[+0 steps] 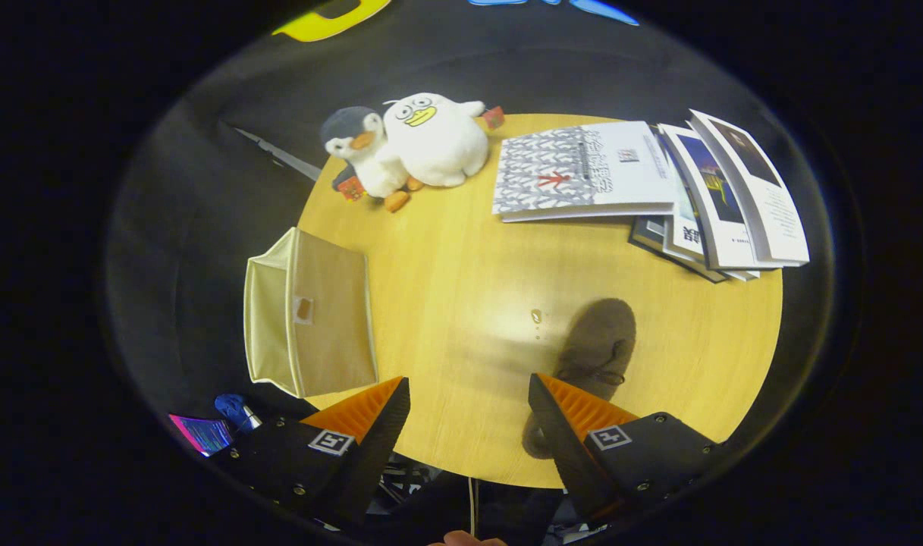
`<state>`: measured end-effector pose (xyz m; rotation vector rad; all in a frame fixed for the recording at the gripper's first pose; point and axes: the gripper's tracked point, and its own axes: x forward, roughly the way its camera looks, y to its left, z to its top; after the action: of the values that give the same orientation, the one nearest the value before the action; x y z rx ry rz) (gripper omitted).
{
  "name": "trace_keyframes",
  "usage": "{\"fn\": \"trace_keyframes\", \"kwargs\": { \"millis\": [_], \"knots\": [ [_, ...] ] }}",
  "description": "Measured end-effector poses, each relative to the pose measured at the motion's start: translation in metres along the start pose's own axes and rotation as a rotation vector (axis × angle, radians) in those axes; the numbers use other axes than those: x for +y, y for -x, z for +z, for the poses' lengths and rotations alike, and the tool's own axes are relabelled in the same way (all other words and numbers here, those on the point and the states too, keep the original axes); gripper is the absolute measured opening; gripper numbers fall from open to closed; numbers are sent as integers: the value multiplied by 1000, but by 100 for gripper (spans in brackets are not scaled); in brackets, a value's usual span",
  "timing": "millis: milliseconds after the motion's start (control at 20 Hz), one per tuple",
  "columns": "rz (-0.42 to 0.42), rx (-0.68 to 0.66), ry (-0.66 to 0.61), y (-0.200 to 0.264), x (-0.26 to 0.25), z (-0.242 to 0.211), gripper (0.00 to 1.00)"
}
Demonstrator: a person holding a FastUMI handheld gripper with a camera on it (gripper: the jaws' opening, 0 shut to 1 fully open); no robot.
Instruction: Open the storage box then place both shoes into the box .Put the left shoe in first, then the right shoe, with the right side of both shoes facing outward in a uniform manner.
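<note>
Presently, items on a round wooden worktop [461, 303], seen from above along the tool [469, 394]:

Tool: its two fingers stand well apart with bare wood between them, gripping nothing. It hangs over the near edge of the worktop.

Storage box [309, 315]: cream fabric, lid shut, a small tab on the lid. It sits at the worktop's edge, ahead of one finger and to its outer side, partly overhanging the rim. Not touching the tool.

Shoe [594, 349]: one dark grey-brown shoe, laces visible, lying flat on the worktop. Its heel end is hidden behind the other finger; its toe points away, toward the books. Whether the finger touches it cannot be told. Well apart from the storage box.

Plush penguin [366, 152]: grey and white, orange beak and feet, at the far edge of the worktop.

Plush duck [438, 140]: white, yellow bill, pressed against the penguin's side.

Books [726, 197]: a fanned stack at the far side, beyond the shoe.

Large patterned book [579, 171]: grey and white cover, lying flat, overlapping the stack's edge, just beside the duck.

Small drop-like mark [536, 315]: on the wood, near the shoe's toe.
</note>
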<state>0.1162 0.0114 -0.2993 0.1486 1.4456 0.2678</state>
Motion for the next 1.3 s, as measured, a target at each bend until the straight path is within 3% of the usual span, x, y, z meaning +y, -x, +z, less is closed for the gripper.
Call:
{"fn": "trace_keyframes", "kwargs": {
  "millis": [500, 850, 950, 1050, 1150, 1200, 1250, 1300],
  "knots": [
    [-119, 78, -133, -29, -102, -51, 96],
    [-180, 142, -182, -74, -142, -67, 96],
    [-157, 153, -203, -87, -140, -68, 92],
    [-169, 180, -180, -94, -141, -73, 75],
    [-226, 171, -139, -100, -151, -73, 73],
    [-214, 169, -122, -114, -148, -78, 11],
    [-229, 164, -90, -99, -148, -71, 16],
    [-236, 140, -88, -108, -151, -73, 9]
  ]
}}
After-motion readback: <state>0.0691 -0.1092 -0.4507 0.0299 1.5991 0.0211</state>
